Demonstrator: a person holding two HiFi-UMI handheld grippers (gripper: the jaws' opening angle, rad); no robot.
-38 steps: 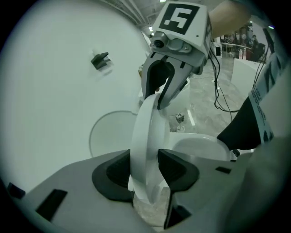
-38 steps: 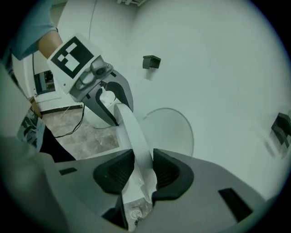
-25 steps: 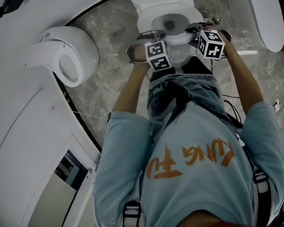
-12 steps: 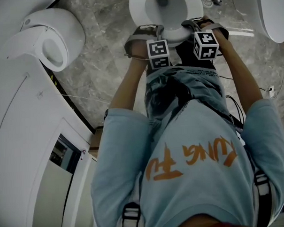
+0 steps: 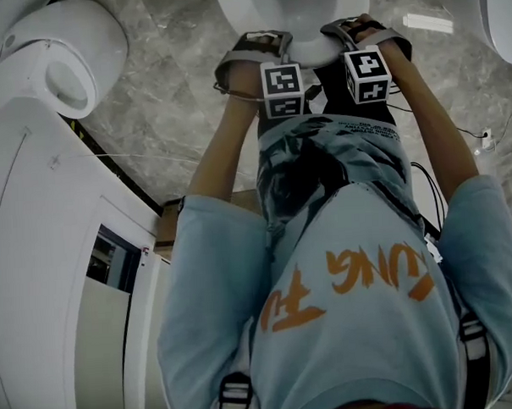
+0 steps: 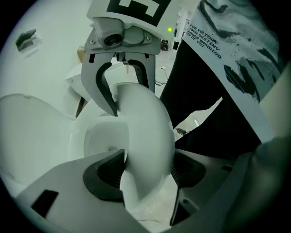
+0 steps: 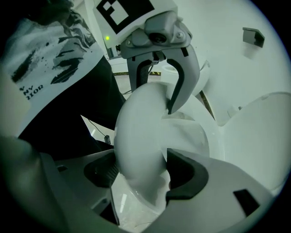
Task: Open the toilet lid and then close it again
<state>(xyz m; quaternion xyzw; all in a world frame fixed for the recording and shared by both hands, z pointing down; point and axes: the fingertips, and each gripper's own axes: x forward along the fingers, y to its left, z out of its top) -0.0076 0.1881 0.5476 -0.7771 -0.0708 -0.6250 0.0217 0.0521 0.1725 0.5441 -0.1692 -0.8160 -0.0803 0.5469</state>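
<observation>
The white toilet (image 5: pixel 316 56) shows at the top edge of the head view, bowl (image 6: pixel 97 141) uncovered. Its curved front seat rim (image 6: pixel 145 132) passes between the jaws of both grippers. My left gripper (image 6: pixel 145 170) straddles the rim from the left. My right gripper (image 7: pixel 138 170) straddles the same rim (image 7: pixel 141 136) from the right. Both pairs of jaws have just been opening, with the rim still between them. The pads stand close on either side without a clear press. Both grippers (image 5: pixel 270 42) (image 5: pixel 350 30) point steeply down, side by side.
A rounded white fixture (image 5: pixel 55 56) stands at the upper left beside white panels (image 5: pixel 38 251). Another white fixture (image 5: pixel 506 19) shows at the upper right. Cables (image 5: pixel 482 134) lie on the marble floor. The person's body in a light blue shirt (image 5: pixel 344 280) fills the middle.
Both grippers have sunk toward the toilet's front rim, side by side. The head view has shifted, so the toilet has slid up to the top edge.
</observation>
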